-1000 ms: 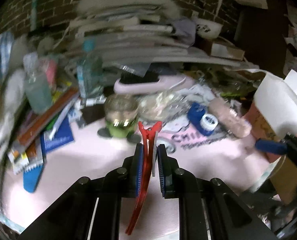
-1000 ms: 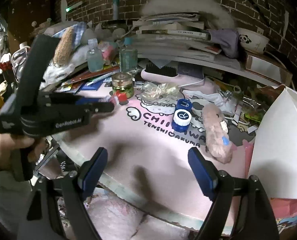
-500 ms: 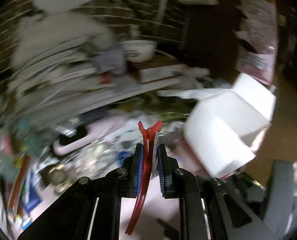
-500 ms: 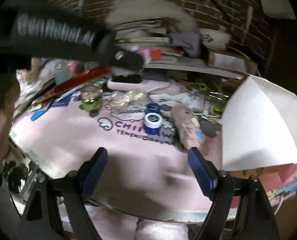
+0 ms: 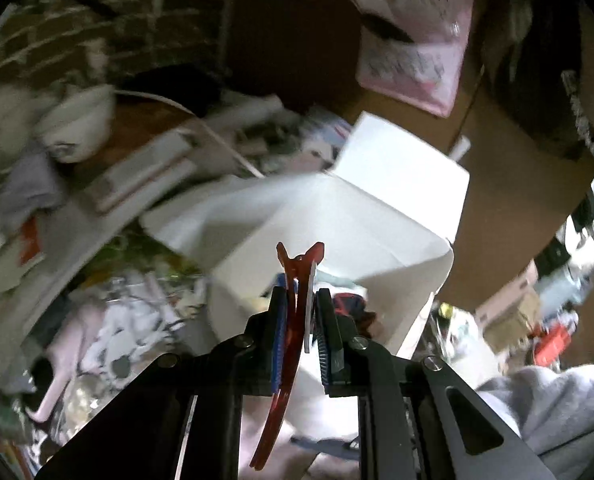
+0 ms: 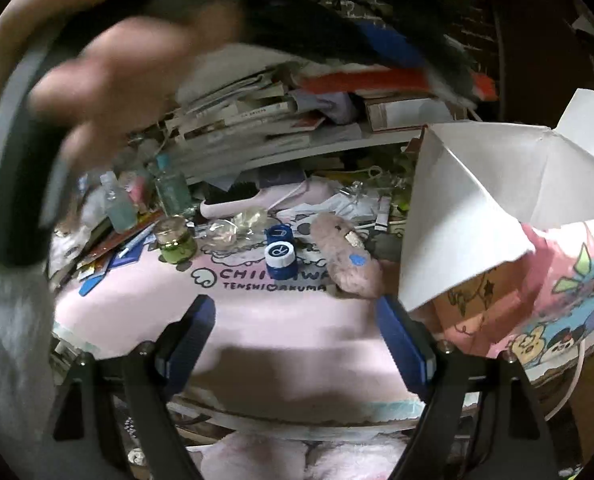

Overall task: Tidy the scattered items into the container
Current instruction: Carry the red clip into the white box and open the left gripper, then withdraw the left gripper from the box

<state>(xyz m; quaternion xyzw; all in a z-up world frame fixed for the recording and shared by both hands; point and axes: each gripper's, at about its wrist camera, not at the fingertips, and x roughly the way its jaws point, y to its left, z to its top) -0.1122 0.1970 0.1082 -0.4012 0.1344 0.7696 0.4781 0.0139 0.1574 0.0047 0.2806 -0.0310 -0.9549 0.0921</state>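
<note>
left hand: motion-blurred in the right wrist view; fingers smeared, outline unclear
left gripper: a dark streak there; blue pads and the red hair clip reduced to coloured smears
hair clip tail: runs down toward the bottom edge of the left wrist view; mid-part covered by the pads
white container: inside mostly hidden behind the fingers; contents dark, not identifiable
bowl: blurred; its print unreadable
mat lettering: partly covered by the blue case and plush toy
right gripper: fingers cut off at the bottom edge

Left claw clamped shut, right claw wide open, left hand seemingly raised.
</note>
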